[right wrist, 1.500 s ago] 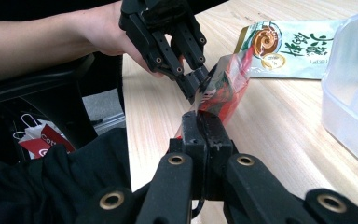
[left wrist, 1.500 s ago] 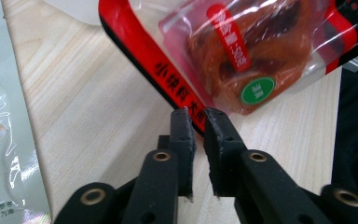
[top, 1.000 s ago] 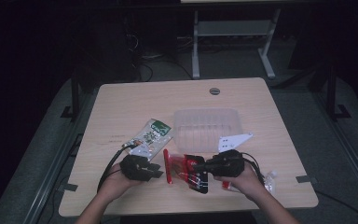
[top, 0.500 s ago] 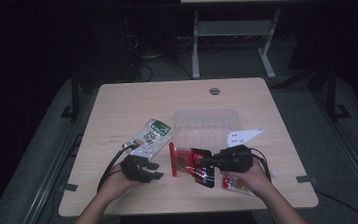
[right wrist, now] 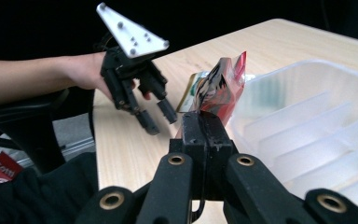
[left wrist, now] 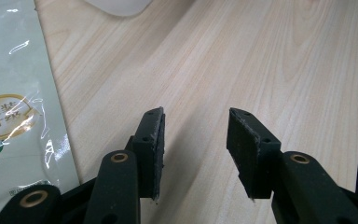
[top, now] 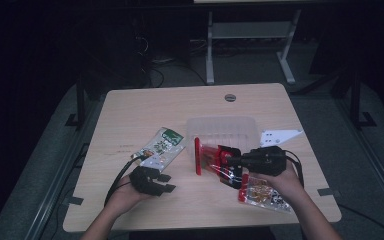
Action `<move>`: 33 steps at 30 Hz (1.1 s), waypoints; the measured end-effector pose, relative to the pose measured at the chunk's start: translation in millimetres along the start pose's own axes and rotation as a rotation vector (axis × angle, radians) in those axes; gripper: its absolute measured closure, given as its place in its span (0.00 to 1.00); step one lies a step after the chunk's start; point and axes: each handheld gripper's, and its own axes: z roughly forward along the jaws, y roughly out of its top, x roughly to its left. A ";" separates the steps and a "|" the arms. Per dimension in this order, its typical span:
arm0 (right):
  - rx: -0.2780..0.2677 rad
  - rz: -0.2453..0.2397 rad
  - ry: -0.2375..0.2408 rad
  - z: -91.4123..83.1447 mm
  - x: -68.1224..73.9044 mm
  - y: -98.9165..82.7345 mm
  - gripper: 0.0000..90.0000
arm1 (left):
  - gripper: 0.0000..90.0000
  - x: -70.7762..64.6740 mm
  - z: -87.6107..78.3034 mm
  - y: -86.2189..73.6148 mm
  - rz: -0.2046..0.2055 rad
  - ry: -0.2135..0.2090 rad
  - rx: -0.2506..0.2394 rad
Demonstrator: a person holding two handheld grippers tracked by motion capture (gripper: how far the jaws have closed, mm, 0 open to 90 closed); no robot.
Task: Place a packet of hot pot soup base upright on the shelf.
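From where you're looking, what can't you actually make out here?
- Red snack packet: right gripper view, the right hand-held gripper shut on it covers its lower edge; its print is too small in the high view.
- Green-white packet: left gripper view, cut off by the frame edge.
- Clear tray: high view too dim to show contents.
- Orange packet: the hand partly hides it.

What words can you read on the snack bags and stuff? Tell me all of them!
"原味" stands near the top of the pale green snack bag.
The gold round badge lower on that bag has two brown Chinese characters, too stylised to read surely.
The red snack bag in the right gripper's fingers has print too blurred to read.
The clear packet on the table has print too small to read.
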 end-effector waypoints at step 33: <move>-0.085 0.040 -0.300 -89.0 -53.9 1.7 1.00 | 0.62 -0.9 3.3 0.7 0.015 0.000 0.020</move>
